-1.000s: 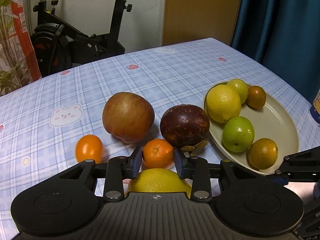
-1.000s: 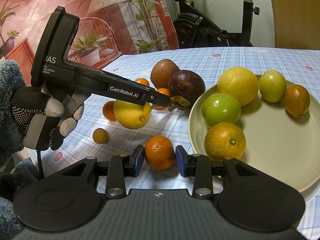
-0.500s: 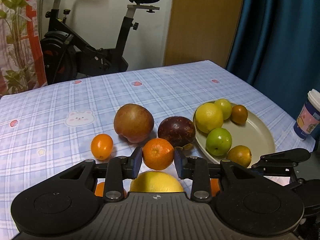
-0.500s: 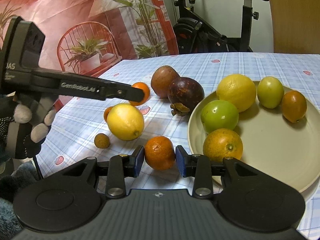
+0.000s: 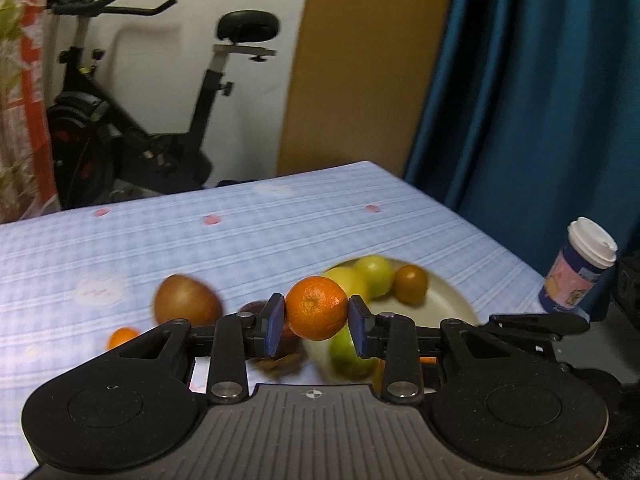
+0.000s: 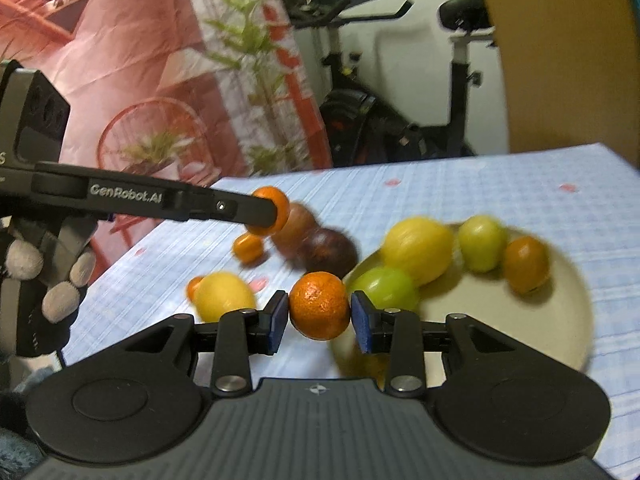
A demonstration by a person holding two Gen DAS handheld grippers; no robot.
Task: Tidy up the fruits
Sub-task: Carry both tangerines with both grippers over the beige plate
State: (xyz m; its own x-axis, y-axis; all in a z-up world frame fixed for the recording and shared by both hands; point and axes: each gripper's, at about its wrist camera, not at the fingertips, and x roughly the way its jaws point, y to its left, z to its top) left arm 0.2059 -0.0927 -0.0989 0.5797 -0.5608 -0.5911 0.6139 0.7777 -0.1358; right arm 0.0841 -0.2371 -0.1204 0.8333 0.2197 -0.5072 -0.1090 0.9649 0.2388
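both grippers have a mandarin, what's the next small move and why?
Probably carry the right gripper a little right and set its mandarin on the bare part of the plate. Its fingers clamp the fruit clear of the tablecloth, beside the plate's rim, nearer than the left gripper with its own mandarin.
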